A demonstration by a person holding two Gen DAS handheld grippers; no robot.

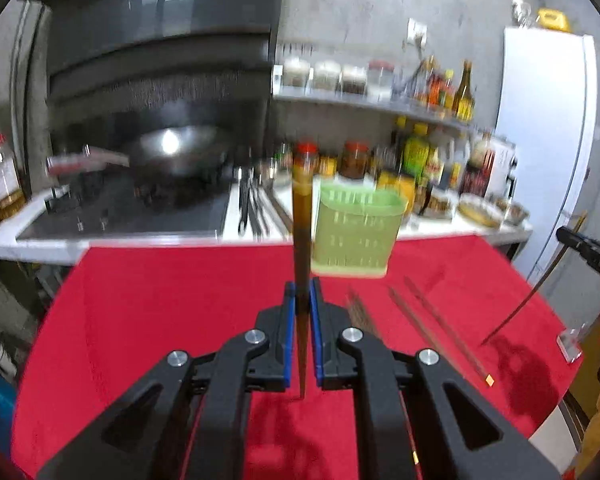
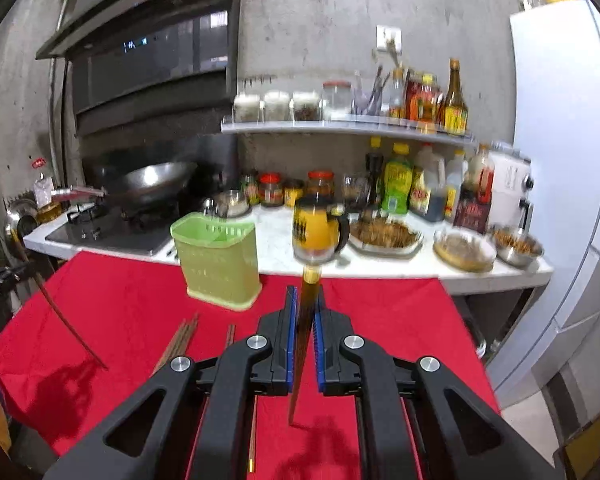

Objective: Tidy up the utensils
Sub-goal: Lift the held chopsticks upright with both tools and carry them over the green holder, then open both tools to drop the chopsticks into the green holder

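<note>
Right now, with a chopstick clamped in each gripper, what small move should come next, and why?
Probably carry the left gripper forward and up over the green holder, tip down. Both jaws are shut on a chopstick, the holder's open top looks empty, and it stands upright at the far edge of the red cloth. More chopsticks still lie on the cloth.

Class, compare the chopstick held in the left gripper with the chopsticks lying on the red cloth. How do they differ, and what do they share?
The held chopstick stands upright between the left gripper's shut jaws; the loose chopsticks lie flat on the red cloth. The held one is raised above the cloth, while the loose ones rest on it, ungripped. All are slim, brown and tapered.
</note>
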